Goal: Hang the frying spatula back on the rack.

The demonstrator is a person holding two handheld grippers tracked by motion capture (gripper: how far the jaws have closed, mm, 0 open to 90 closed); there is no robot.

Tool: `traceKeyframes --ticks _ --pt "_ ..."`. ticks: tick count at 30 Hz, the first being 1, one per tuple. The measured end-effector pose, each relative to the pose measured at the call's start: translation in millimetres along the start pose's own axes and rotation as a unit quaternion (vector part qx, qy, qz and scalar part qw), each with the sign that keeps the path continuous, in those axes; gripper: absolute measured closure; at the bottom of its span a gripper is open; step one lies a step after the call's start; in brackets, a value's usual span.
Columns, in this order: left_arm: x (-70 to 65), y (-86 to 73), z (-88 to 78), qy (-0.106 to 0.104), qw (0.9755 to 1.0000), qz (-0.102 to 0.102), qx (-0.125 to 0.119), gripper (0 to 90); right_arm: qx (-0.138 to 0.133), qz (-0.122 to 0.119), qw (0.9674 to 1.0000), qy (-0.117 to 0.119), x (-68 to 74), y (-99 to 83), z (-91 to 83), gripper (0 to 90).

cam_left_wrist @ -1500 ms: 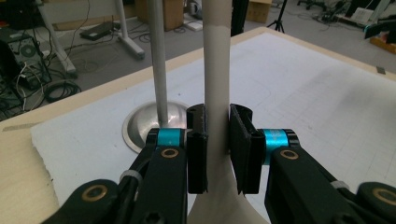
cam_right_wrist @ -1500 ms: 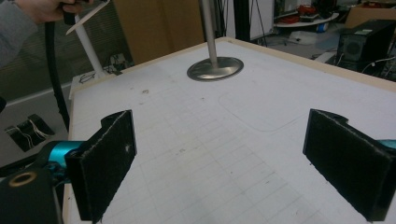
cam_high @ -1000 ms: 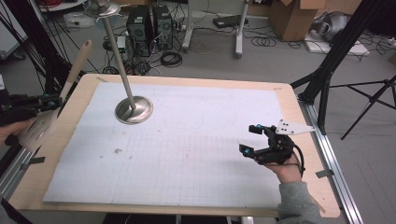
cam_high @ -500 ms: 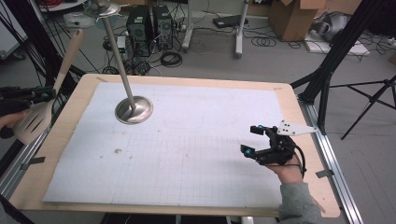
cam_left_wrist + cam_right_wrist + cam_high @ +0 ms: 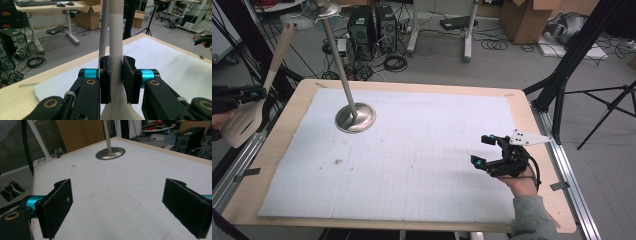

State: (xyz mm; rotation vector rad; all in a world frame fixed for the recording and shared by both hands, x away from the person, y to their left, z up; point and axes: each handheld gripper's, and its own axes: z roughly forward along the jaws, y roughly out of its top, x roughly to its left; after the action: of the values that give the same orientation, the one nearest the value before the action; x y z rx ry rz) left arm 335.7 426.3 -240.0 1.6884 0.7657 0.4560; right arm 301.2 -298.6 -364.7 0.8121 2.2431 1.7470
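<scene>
Since the earlier frames the wooden spatula [image 5: 249, 107] has been travelling outward past the left edge of the table [image 5: 292, 130], and its broad blade is now hanging off the side while its handle is slanting up and away. The left gripper [image 5: 116, 80] is clamping the spatula's neck between its two black pads, just above where the neck is widening into the blade, and in the high view that left gripper [image 5: 254, 93] is sitting beyond the table's left rim. Nearest the person, the right gripper [image 5: 484, 150] is resting low over the white mat [image 5: 422, 165] near the table's right front corner, and it has not shifted; its jaws are standing wide apart with nothing between them, as the right gripper view is showing, with bare gridded mat lying between the pads [image 5: 57, 207]. Farther off, toward the back left of the mat, a round metal base [image 5: 355, 118] is standing with a thin pole [image 5: 337, 60] leaning up out of it, well apart from both grippers.
</scene>
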Motion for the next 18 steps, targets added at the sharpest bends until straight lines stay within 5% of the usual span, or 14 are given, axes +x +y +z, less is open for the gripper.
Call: traceKeyframes --ticks 18 --pt "21.3 14.9 -3.4 -0.018 0.9998 0.007 0.002 77.3 0.000 0.003 0.9999 -0.010 -2.9 -0.8 -2.0 8.6"
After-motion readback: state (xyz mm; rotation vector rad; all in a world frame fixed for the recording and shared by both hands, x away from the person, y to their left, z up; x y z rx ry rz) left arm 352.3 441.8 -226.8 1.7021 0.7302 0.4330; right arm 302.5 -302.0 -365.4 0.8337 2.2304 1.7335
